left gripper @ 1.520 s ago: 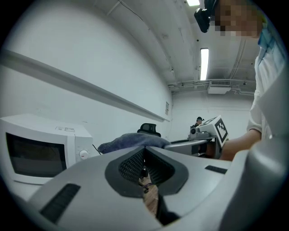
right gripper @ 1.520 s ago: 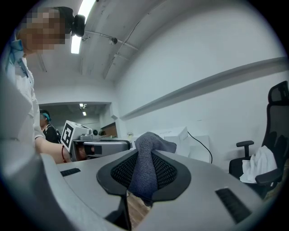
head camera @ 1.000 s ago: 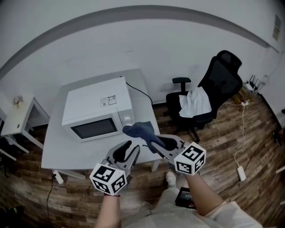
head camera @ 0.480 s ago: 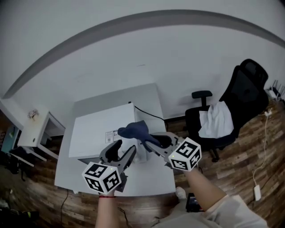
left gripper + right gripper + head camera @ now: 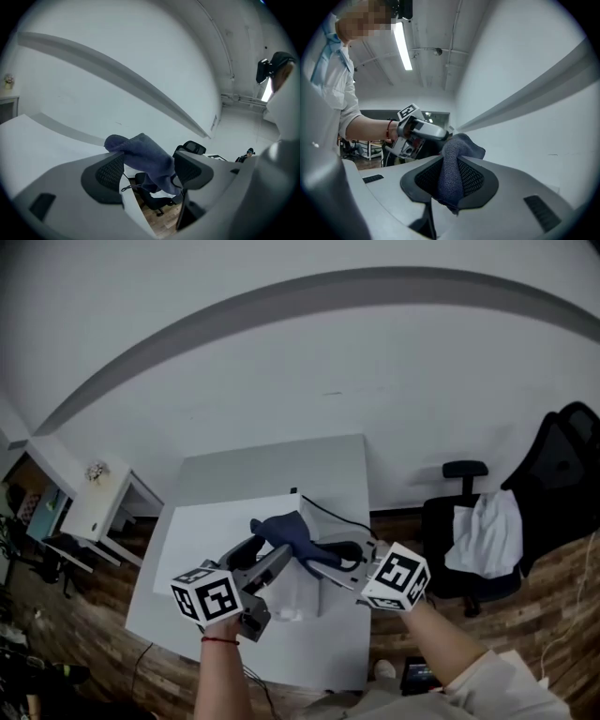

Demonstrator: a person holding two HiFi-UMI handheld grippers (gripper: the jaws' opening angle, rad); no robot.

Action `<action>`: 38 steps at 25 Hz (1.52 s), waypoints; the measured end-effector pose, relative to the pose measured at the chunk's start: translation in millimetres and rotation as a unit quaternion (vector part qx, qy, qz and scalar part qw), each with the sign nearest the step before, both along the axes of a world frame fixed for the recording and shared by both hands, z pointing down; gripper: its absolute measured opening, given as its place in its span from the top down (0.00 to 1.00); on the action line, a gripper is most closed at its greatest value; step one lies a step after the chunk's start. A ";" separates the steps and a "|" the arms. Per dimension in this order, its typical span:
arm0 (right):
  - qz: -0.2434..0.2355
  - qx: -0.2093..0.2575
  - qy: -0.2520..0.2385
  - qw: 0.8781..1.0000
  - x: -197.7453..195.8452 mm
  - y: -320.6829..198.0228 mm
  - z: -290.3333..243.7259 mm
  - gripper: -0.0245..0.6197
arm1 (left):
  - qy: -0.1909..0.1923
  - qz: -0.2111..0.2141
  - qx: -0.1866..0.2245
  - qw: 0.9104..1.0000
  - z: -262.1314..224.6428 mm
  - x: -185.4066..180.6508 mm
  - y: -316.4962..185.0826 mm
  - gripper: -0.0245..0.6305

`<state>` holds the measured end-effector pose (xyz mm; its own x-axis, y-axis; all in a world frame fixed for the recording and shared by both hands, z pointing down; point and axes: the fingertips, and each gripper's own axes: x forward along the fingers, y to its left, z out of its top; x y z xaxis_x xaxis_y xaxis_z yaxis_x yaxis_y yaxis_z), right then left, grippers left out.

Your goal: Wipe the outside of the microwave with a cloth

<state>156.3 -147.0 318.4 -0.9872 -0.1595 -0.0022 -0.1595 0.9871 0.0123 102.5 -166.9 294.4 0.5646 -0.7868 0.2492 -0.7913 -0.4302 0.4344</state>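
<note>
Near side of microwave (image 5: 202, 535) hidden behind cloth (image 5: 281, 532), left hand-held gripper (image 5: 265, 559) and right hand-held gripper (image 5: 316, 561), office chair (image 5: 562, 465) cut off at right edge, small object (image 5: 97, 471) on side table (image 5: 108, 514) too small to identify

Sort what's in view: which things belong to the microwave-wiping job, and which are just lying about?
Job: microwave; blue cloth, pinched in the right gripper; left gripper, its fingers just opening, the cloth between them ungripped; grey table under the microwave.
Lying about: office chair; white cloth draped on it; small side table.
</note>
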 end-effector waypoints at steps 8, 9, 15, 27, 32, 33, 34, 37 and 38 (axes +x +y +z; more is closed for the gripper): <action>-0.016 0.038 0.079 0.996 -32.5 -16.6 36.6 0.81 | -0.122 0.018 -0.043 0.991 30.2 -10.4 -34.5 0.87; -0.009 0.028 0.084 0.996 -33.9 -22.0 41.9 0.81 | -0.143 0.018 -0.048 0.988 34.0 -11.5 -38.2 0.87; 0.025 -0.076 0.084 0.993 -20.6 -55.9 76.0 0.65 | -0.194 -0.008 -0.064 0.979 43.2 -24.2 -58.2 0.88; 0.001 -0.066 0.254 0.965 -38.2 -83.9 145.6 0.79 | -0.269 -0.003 -0.104 0.958 82.9 -10.8 -77.5 0.88; 0.010 -0.067 0.292 0.954 -41.2 -113.6 165.1 0.80 | -0.297 0.018 -0.140 0.944 99.6 -6.2 -96.1 0.88; 0.012 -0.064 0.298 0.952 -40.8 -119.1 168.1 0.80 | -0.303 0.025 -0.147 0.941 102.8 -3.2 -99.6 0.88; 0.014 -0.062 0.303 0.951 -41.0 -123.9 170.8 0.80 | -0.309 0.031 -0.154 0.938 105.6 -1.0 -103.1 0.88; 0.022 -0.054 0.308 0.949 -44.8 -139.1 176.1 0.80 | -0.325 0.035 -0.175 0.929 110.1 -0.1 -116.1 0.88; 0.027 -0.051 0.308 0.950 -46.2 -145.1 177.5 0.80 | -0.325 0.033 -0.181 0.928 111.2 -0.4 -120.9 0.88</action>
